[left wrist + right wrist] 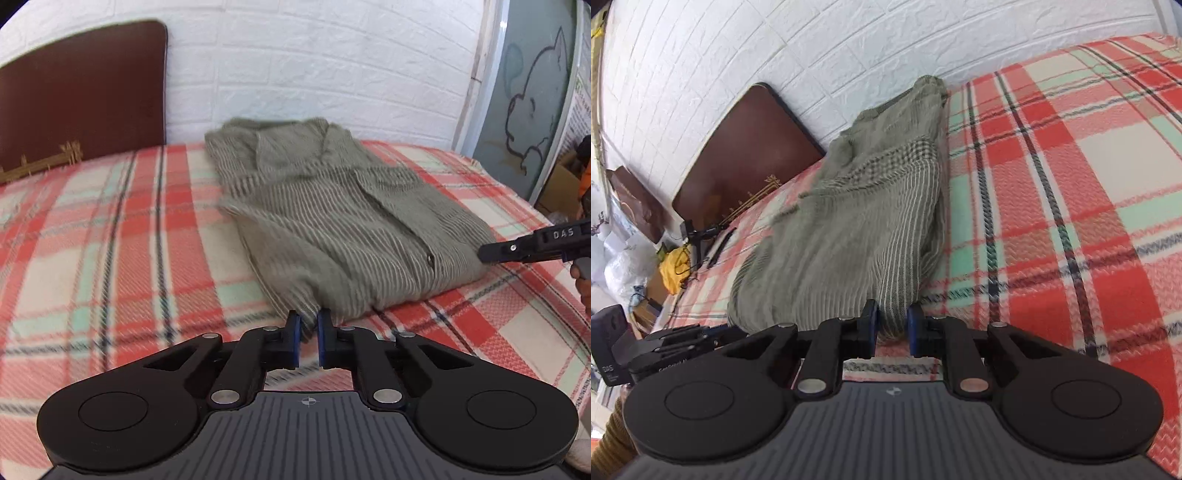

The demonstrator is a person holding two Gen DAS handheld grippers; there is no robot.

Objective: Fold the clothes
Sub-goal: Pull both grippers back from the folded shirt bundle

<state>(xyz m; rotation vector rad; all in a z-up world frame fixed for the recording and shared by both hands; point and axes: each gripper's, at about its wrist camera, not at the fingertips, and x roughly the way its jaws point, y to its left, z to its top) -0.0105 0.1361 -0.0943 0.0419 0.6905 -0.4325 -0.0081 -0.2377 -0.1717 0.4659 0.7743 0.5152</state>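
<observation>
The left gripper (pixel 309 320) has its two blue pads almost together, and they pinch the near edge of the shirt (pixel 332 218). The right gripper (pixel 892 320) has its pads a little apart, and they squeeze a thick fold at the shirt's near corner. The left view shows the right gripper (pixel 487 254) from the side, its black tip touching the shirt's right edge, with a bit of the person's hand (pixel 583 284) behind it. The right view shows the left gripper (pixel 690 338) low at the left, beside the shirt's other near corner. Only the left view shows a blue panel with a cartoon drawing (pixel 532 110). Only the right view shows the messy things on the floor (pixel 646 266) beside the bed. The shirt is grey-green with thin pale stripes. It lies partly folded into a long shape on the red, cream and green checked blanket (pixel 1071 184), with its collar end near the white brick wall (pixel 314 55). A brown headboard (pixel 81 92) stands by the wall.
</observation>
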